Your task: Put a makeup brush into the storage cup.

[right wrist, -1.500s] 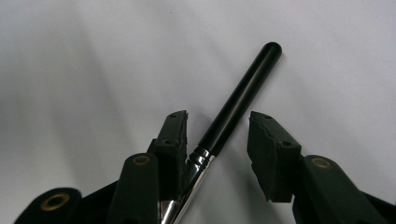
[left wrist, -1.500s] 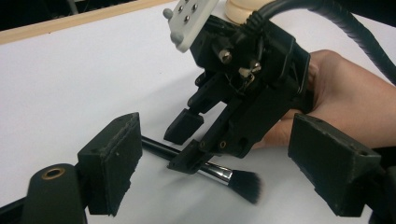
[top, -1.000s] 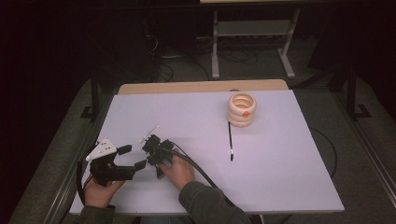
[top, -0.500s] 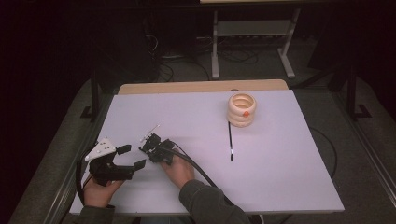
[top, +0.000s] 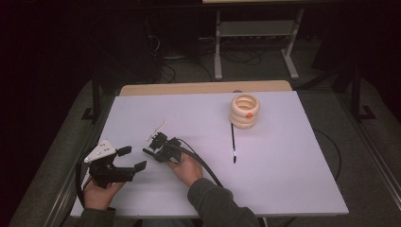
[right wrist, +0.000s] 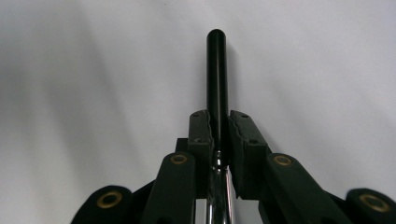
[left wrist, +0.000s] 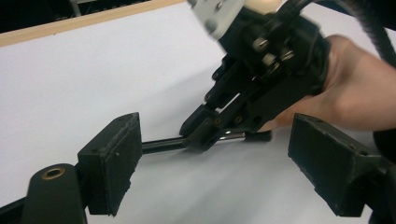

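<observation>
Right gripper view: right gripper [right wrist: 218, 135] clamped on black brush handle [right wrist: 216, 74], low over white table [right wrist: 93, 70]. Left gripper [left wrist: 215, 177] jaws apart, just beside. Step: pickup, judged secured. Next: lift toward ringed holder [top: 245, 111].

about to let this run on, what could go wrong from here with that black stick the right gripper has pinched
The right gripper clamps the black stick on its round shaft, so it could roll or slip out when lifted. The open left gripper sits close around it; the two could knock together and jolt the stick.
</observation>
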A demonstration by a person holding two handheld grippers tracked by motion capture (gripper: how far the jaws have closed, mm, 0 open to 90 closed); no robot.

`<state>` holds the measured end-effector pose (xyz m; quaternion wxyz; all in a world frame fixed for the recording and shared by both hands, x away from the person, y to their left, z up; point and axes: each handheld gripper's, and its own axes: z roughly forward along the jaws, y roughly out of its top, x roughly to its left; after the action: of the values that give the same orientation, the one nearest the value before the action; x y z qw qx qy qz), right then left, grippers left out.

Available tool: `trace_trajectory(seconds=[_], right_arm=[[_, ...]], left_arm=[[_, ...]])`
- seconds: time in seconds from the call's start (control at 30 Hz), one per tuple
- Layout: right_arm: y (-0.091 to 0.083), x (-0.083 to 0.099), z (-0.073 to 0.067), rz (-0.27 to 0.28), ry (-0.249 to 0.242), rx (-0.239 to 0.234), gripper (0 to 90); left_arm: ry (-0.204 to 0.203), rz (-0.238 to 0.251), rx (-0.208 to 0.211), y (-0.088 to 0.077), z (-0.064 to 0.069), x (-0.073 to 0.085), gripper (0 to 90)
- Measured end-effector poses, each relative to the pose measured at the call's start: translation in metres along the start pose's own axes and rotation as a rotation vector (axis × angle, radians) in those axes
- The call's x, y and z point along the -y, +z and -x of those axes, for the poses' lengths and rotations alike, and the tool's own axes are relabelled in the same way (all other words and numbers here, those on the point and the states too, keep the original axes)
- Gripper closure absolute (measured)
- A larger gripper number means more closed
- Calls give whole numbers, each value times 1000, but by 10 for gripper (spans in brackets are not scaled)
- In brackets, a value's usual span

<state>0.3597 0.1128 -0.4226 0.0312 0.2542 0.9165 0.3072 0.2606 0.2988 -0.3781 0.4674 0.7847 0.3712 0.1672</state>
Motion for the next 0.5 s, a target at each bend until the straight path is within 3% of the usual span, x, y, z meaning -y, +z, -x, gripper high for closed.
trace_trajectory(seconds=[0.5], right_arm=[[-30,12,12,-8,-40,-74,787]], left_arm=[[0,-5,1,1,0,1,172]])
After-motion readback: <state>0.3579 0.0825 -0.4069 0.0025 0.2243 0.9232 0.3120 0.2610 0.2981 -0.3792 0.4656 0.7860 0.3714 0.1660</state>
